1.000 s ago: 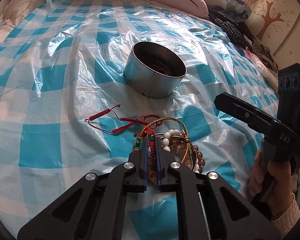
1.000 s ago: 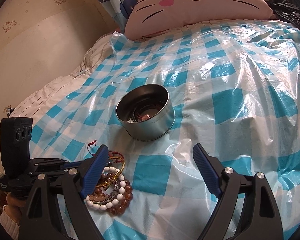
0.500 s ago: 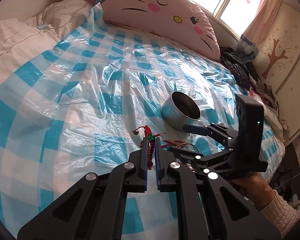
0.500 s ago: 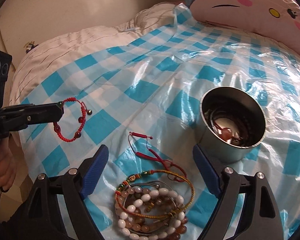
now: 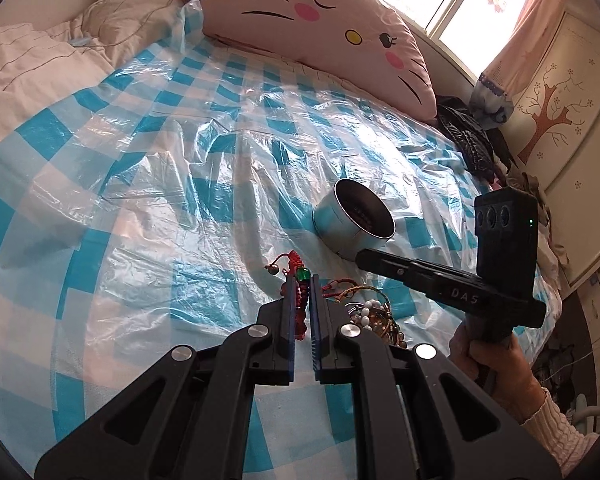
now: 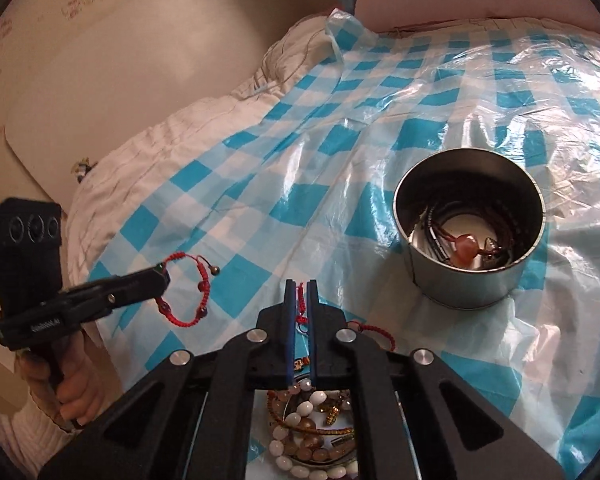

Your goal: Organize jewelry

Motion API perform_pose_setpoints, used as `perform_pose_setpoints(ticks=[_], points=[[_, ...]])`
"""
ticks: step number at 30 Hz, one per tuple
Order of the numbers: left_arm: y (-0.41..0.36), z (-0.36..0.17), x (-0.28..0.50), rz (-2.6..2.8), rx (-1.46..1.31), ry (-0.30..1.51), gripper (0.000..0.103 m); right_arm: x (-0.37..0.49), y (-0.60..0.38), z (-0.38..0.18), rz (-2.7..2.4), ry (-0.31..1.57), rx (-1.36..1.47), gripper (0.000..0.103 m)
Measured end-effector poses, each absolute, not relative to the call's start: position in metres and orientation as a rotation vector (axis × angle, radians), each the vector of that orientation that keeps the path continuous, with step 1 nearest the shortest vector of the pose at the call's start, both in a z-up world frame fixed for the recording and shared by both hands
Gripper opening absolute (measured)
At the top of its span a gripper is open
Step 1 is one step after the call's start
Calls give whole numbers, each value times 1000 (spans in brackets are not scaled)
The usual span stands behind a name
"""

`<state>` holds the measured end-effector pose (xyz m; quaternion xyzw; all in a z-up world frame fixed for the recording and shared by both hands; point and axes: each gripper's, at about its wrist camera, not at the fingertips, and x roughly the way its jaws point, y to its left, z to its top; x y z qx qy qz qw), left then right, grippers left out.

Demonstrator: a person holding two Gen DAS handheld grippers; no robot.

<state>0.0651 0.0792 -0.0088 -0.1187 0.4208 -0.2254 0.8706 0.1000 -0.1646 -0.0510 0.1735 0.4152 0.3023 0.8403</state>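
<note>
Left wrist view: left gripper [image 5: 302, 280] raised above the bed [image 5: 100, 240], its fingers [image 5: 289, 312] nearly together and pinching a red cord bracelet [image 5: 298, 300] with a green bead and a small bell at its top. Right wrist view shows the same bracelet [image 6: 188, 292] hanging as a loop from the left gripper [image 6: 162, 276], clear of the checked plastic sheet [image 6: 340, 128].

Right gripper [image 6: 301, 286]: fingers [image 6: 288, 320] nearly closed on a thin red cord [image 6: 300, 304]; a braided red stretch of it trails right, just beside the fingers. How firm the grip is, cannot tell. Seen side-on in the left view, right gripper [image 5: 362, 258] sits in front of the tin's near wall.

Round metal tin [image 6: 472, 284] stands upright on the sheet, right of the bed's middle, holding dark cord bracelets and an orange bead. Tin [image 5: 340, 220] also visible in the left view.

Pile of bead bracelets [image 6: 308, 428], white and amber, with gold cord, lies toward the bed's near edge, under the right gripper's body. Pile [image 5: 376, 316] partly hidden in the left view.

Pink cat-face pillow [image 5: 320, 28] along the bed's far edge.
</note>
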Motion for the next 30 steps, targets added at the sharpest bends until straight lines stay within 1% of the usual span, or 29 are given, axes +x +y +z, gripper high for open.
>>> perform_pose_setpoints(ticks=[2,4,5,7,8,9,10,11,12,14,16,18,23,30], points=[[75,-10,65,-475,-246,886,6,103,-161,-52,621,895,333,8],[72,-10,65,-475,-243,888,6,109,-146,-57,637,934,274,51],[71,-9,65,-475,-241,886,6,109,-137,-57,651,929,217,76],[72,-9,66,-474,-236,884,6,110,-118,-63,662,958,89,75],[72,-9,67,-472,-236,884,6,112,-110,-67,670,971,50,71],[73,-9,68,-471,-237,885,6,115,-106,-73,683,993,40,58],[74,-9,68,-469,-237,886,6,120,-103,-80,705,1027,53,48],[75,-10,69,-466,-237,886,6,123,-102,-85,739,1048,81,30],[76,-10,69,-463,-238,885,6,124,-101,-86,766,1051,99,18],[79,-10,70,-458,-242,883,6,119,-100,-83,794,1037,106,9],[82,-10,70,-454,-248,883,6,114,-105,-80,814,1022,154,8],[84,-10,71,-449,-251,882,6,111,-114,-74,842,1005,240,4],[83,-6,68,-455,-247,875,6,95,-152,-50,856,881,476,4],[57,-2,67,-506,-232,870,6,59,-214,-24,754,661,674,4]])
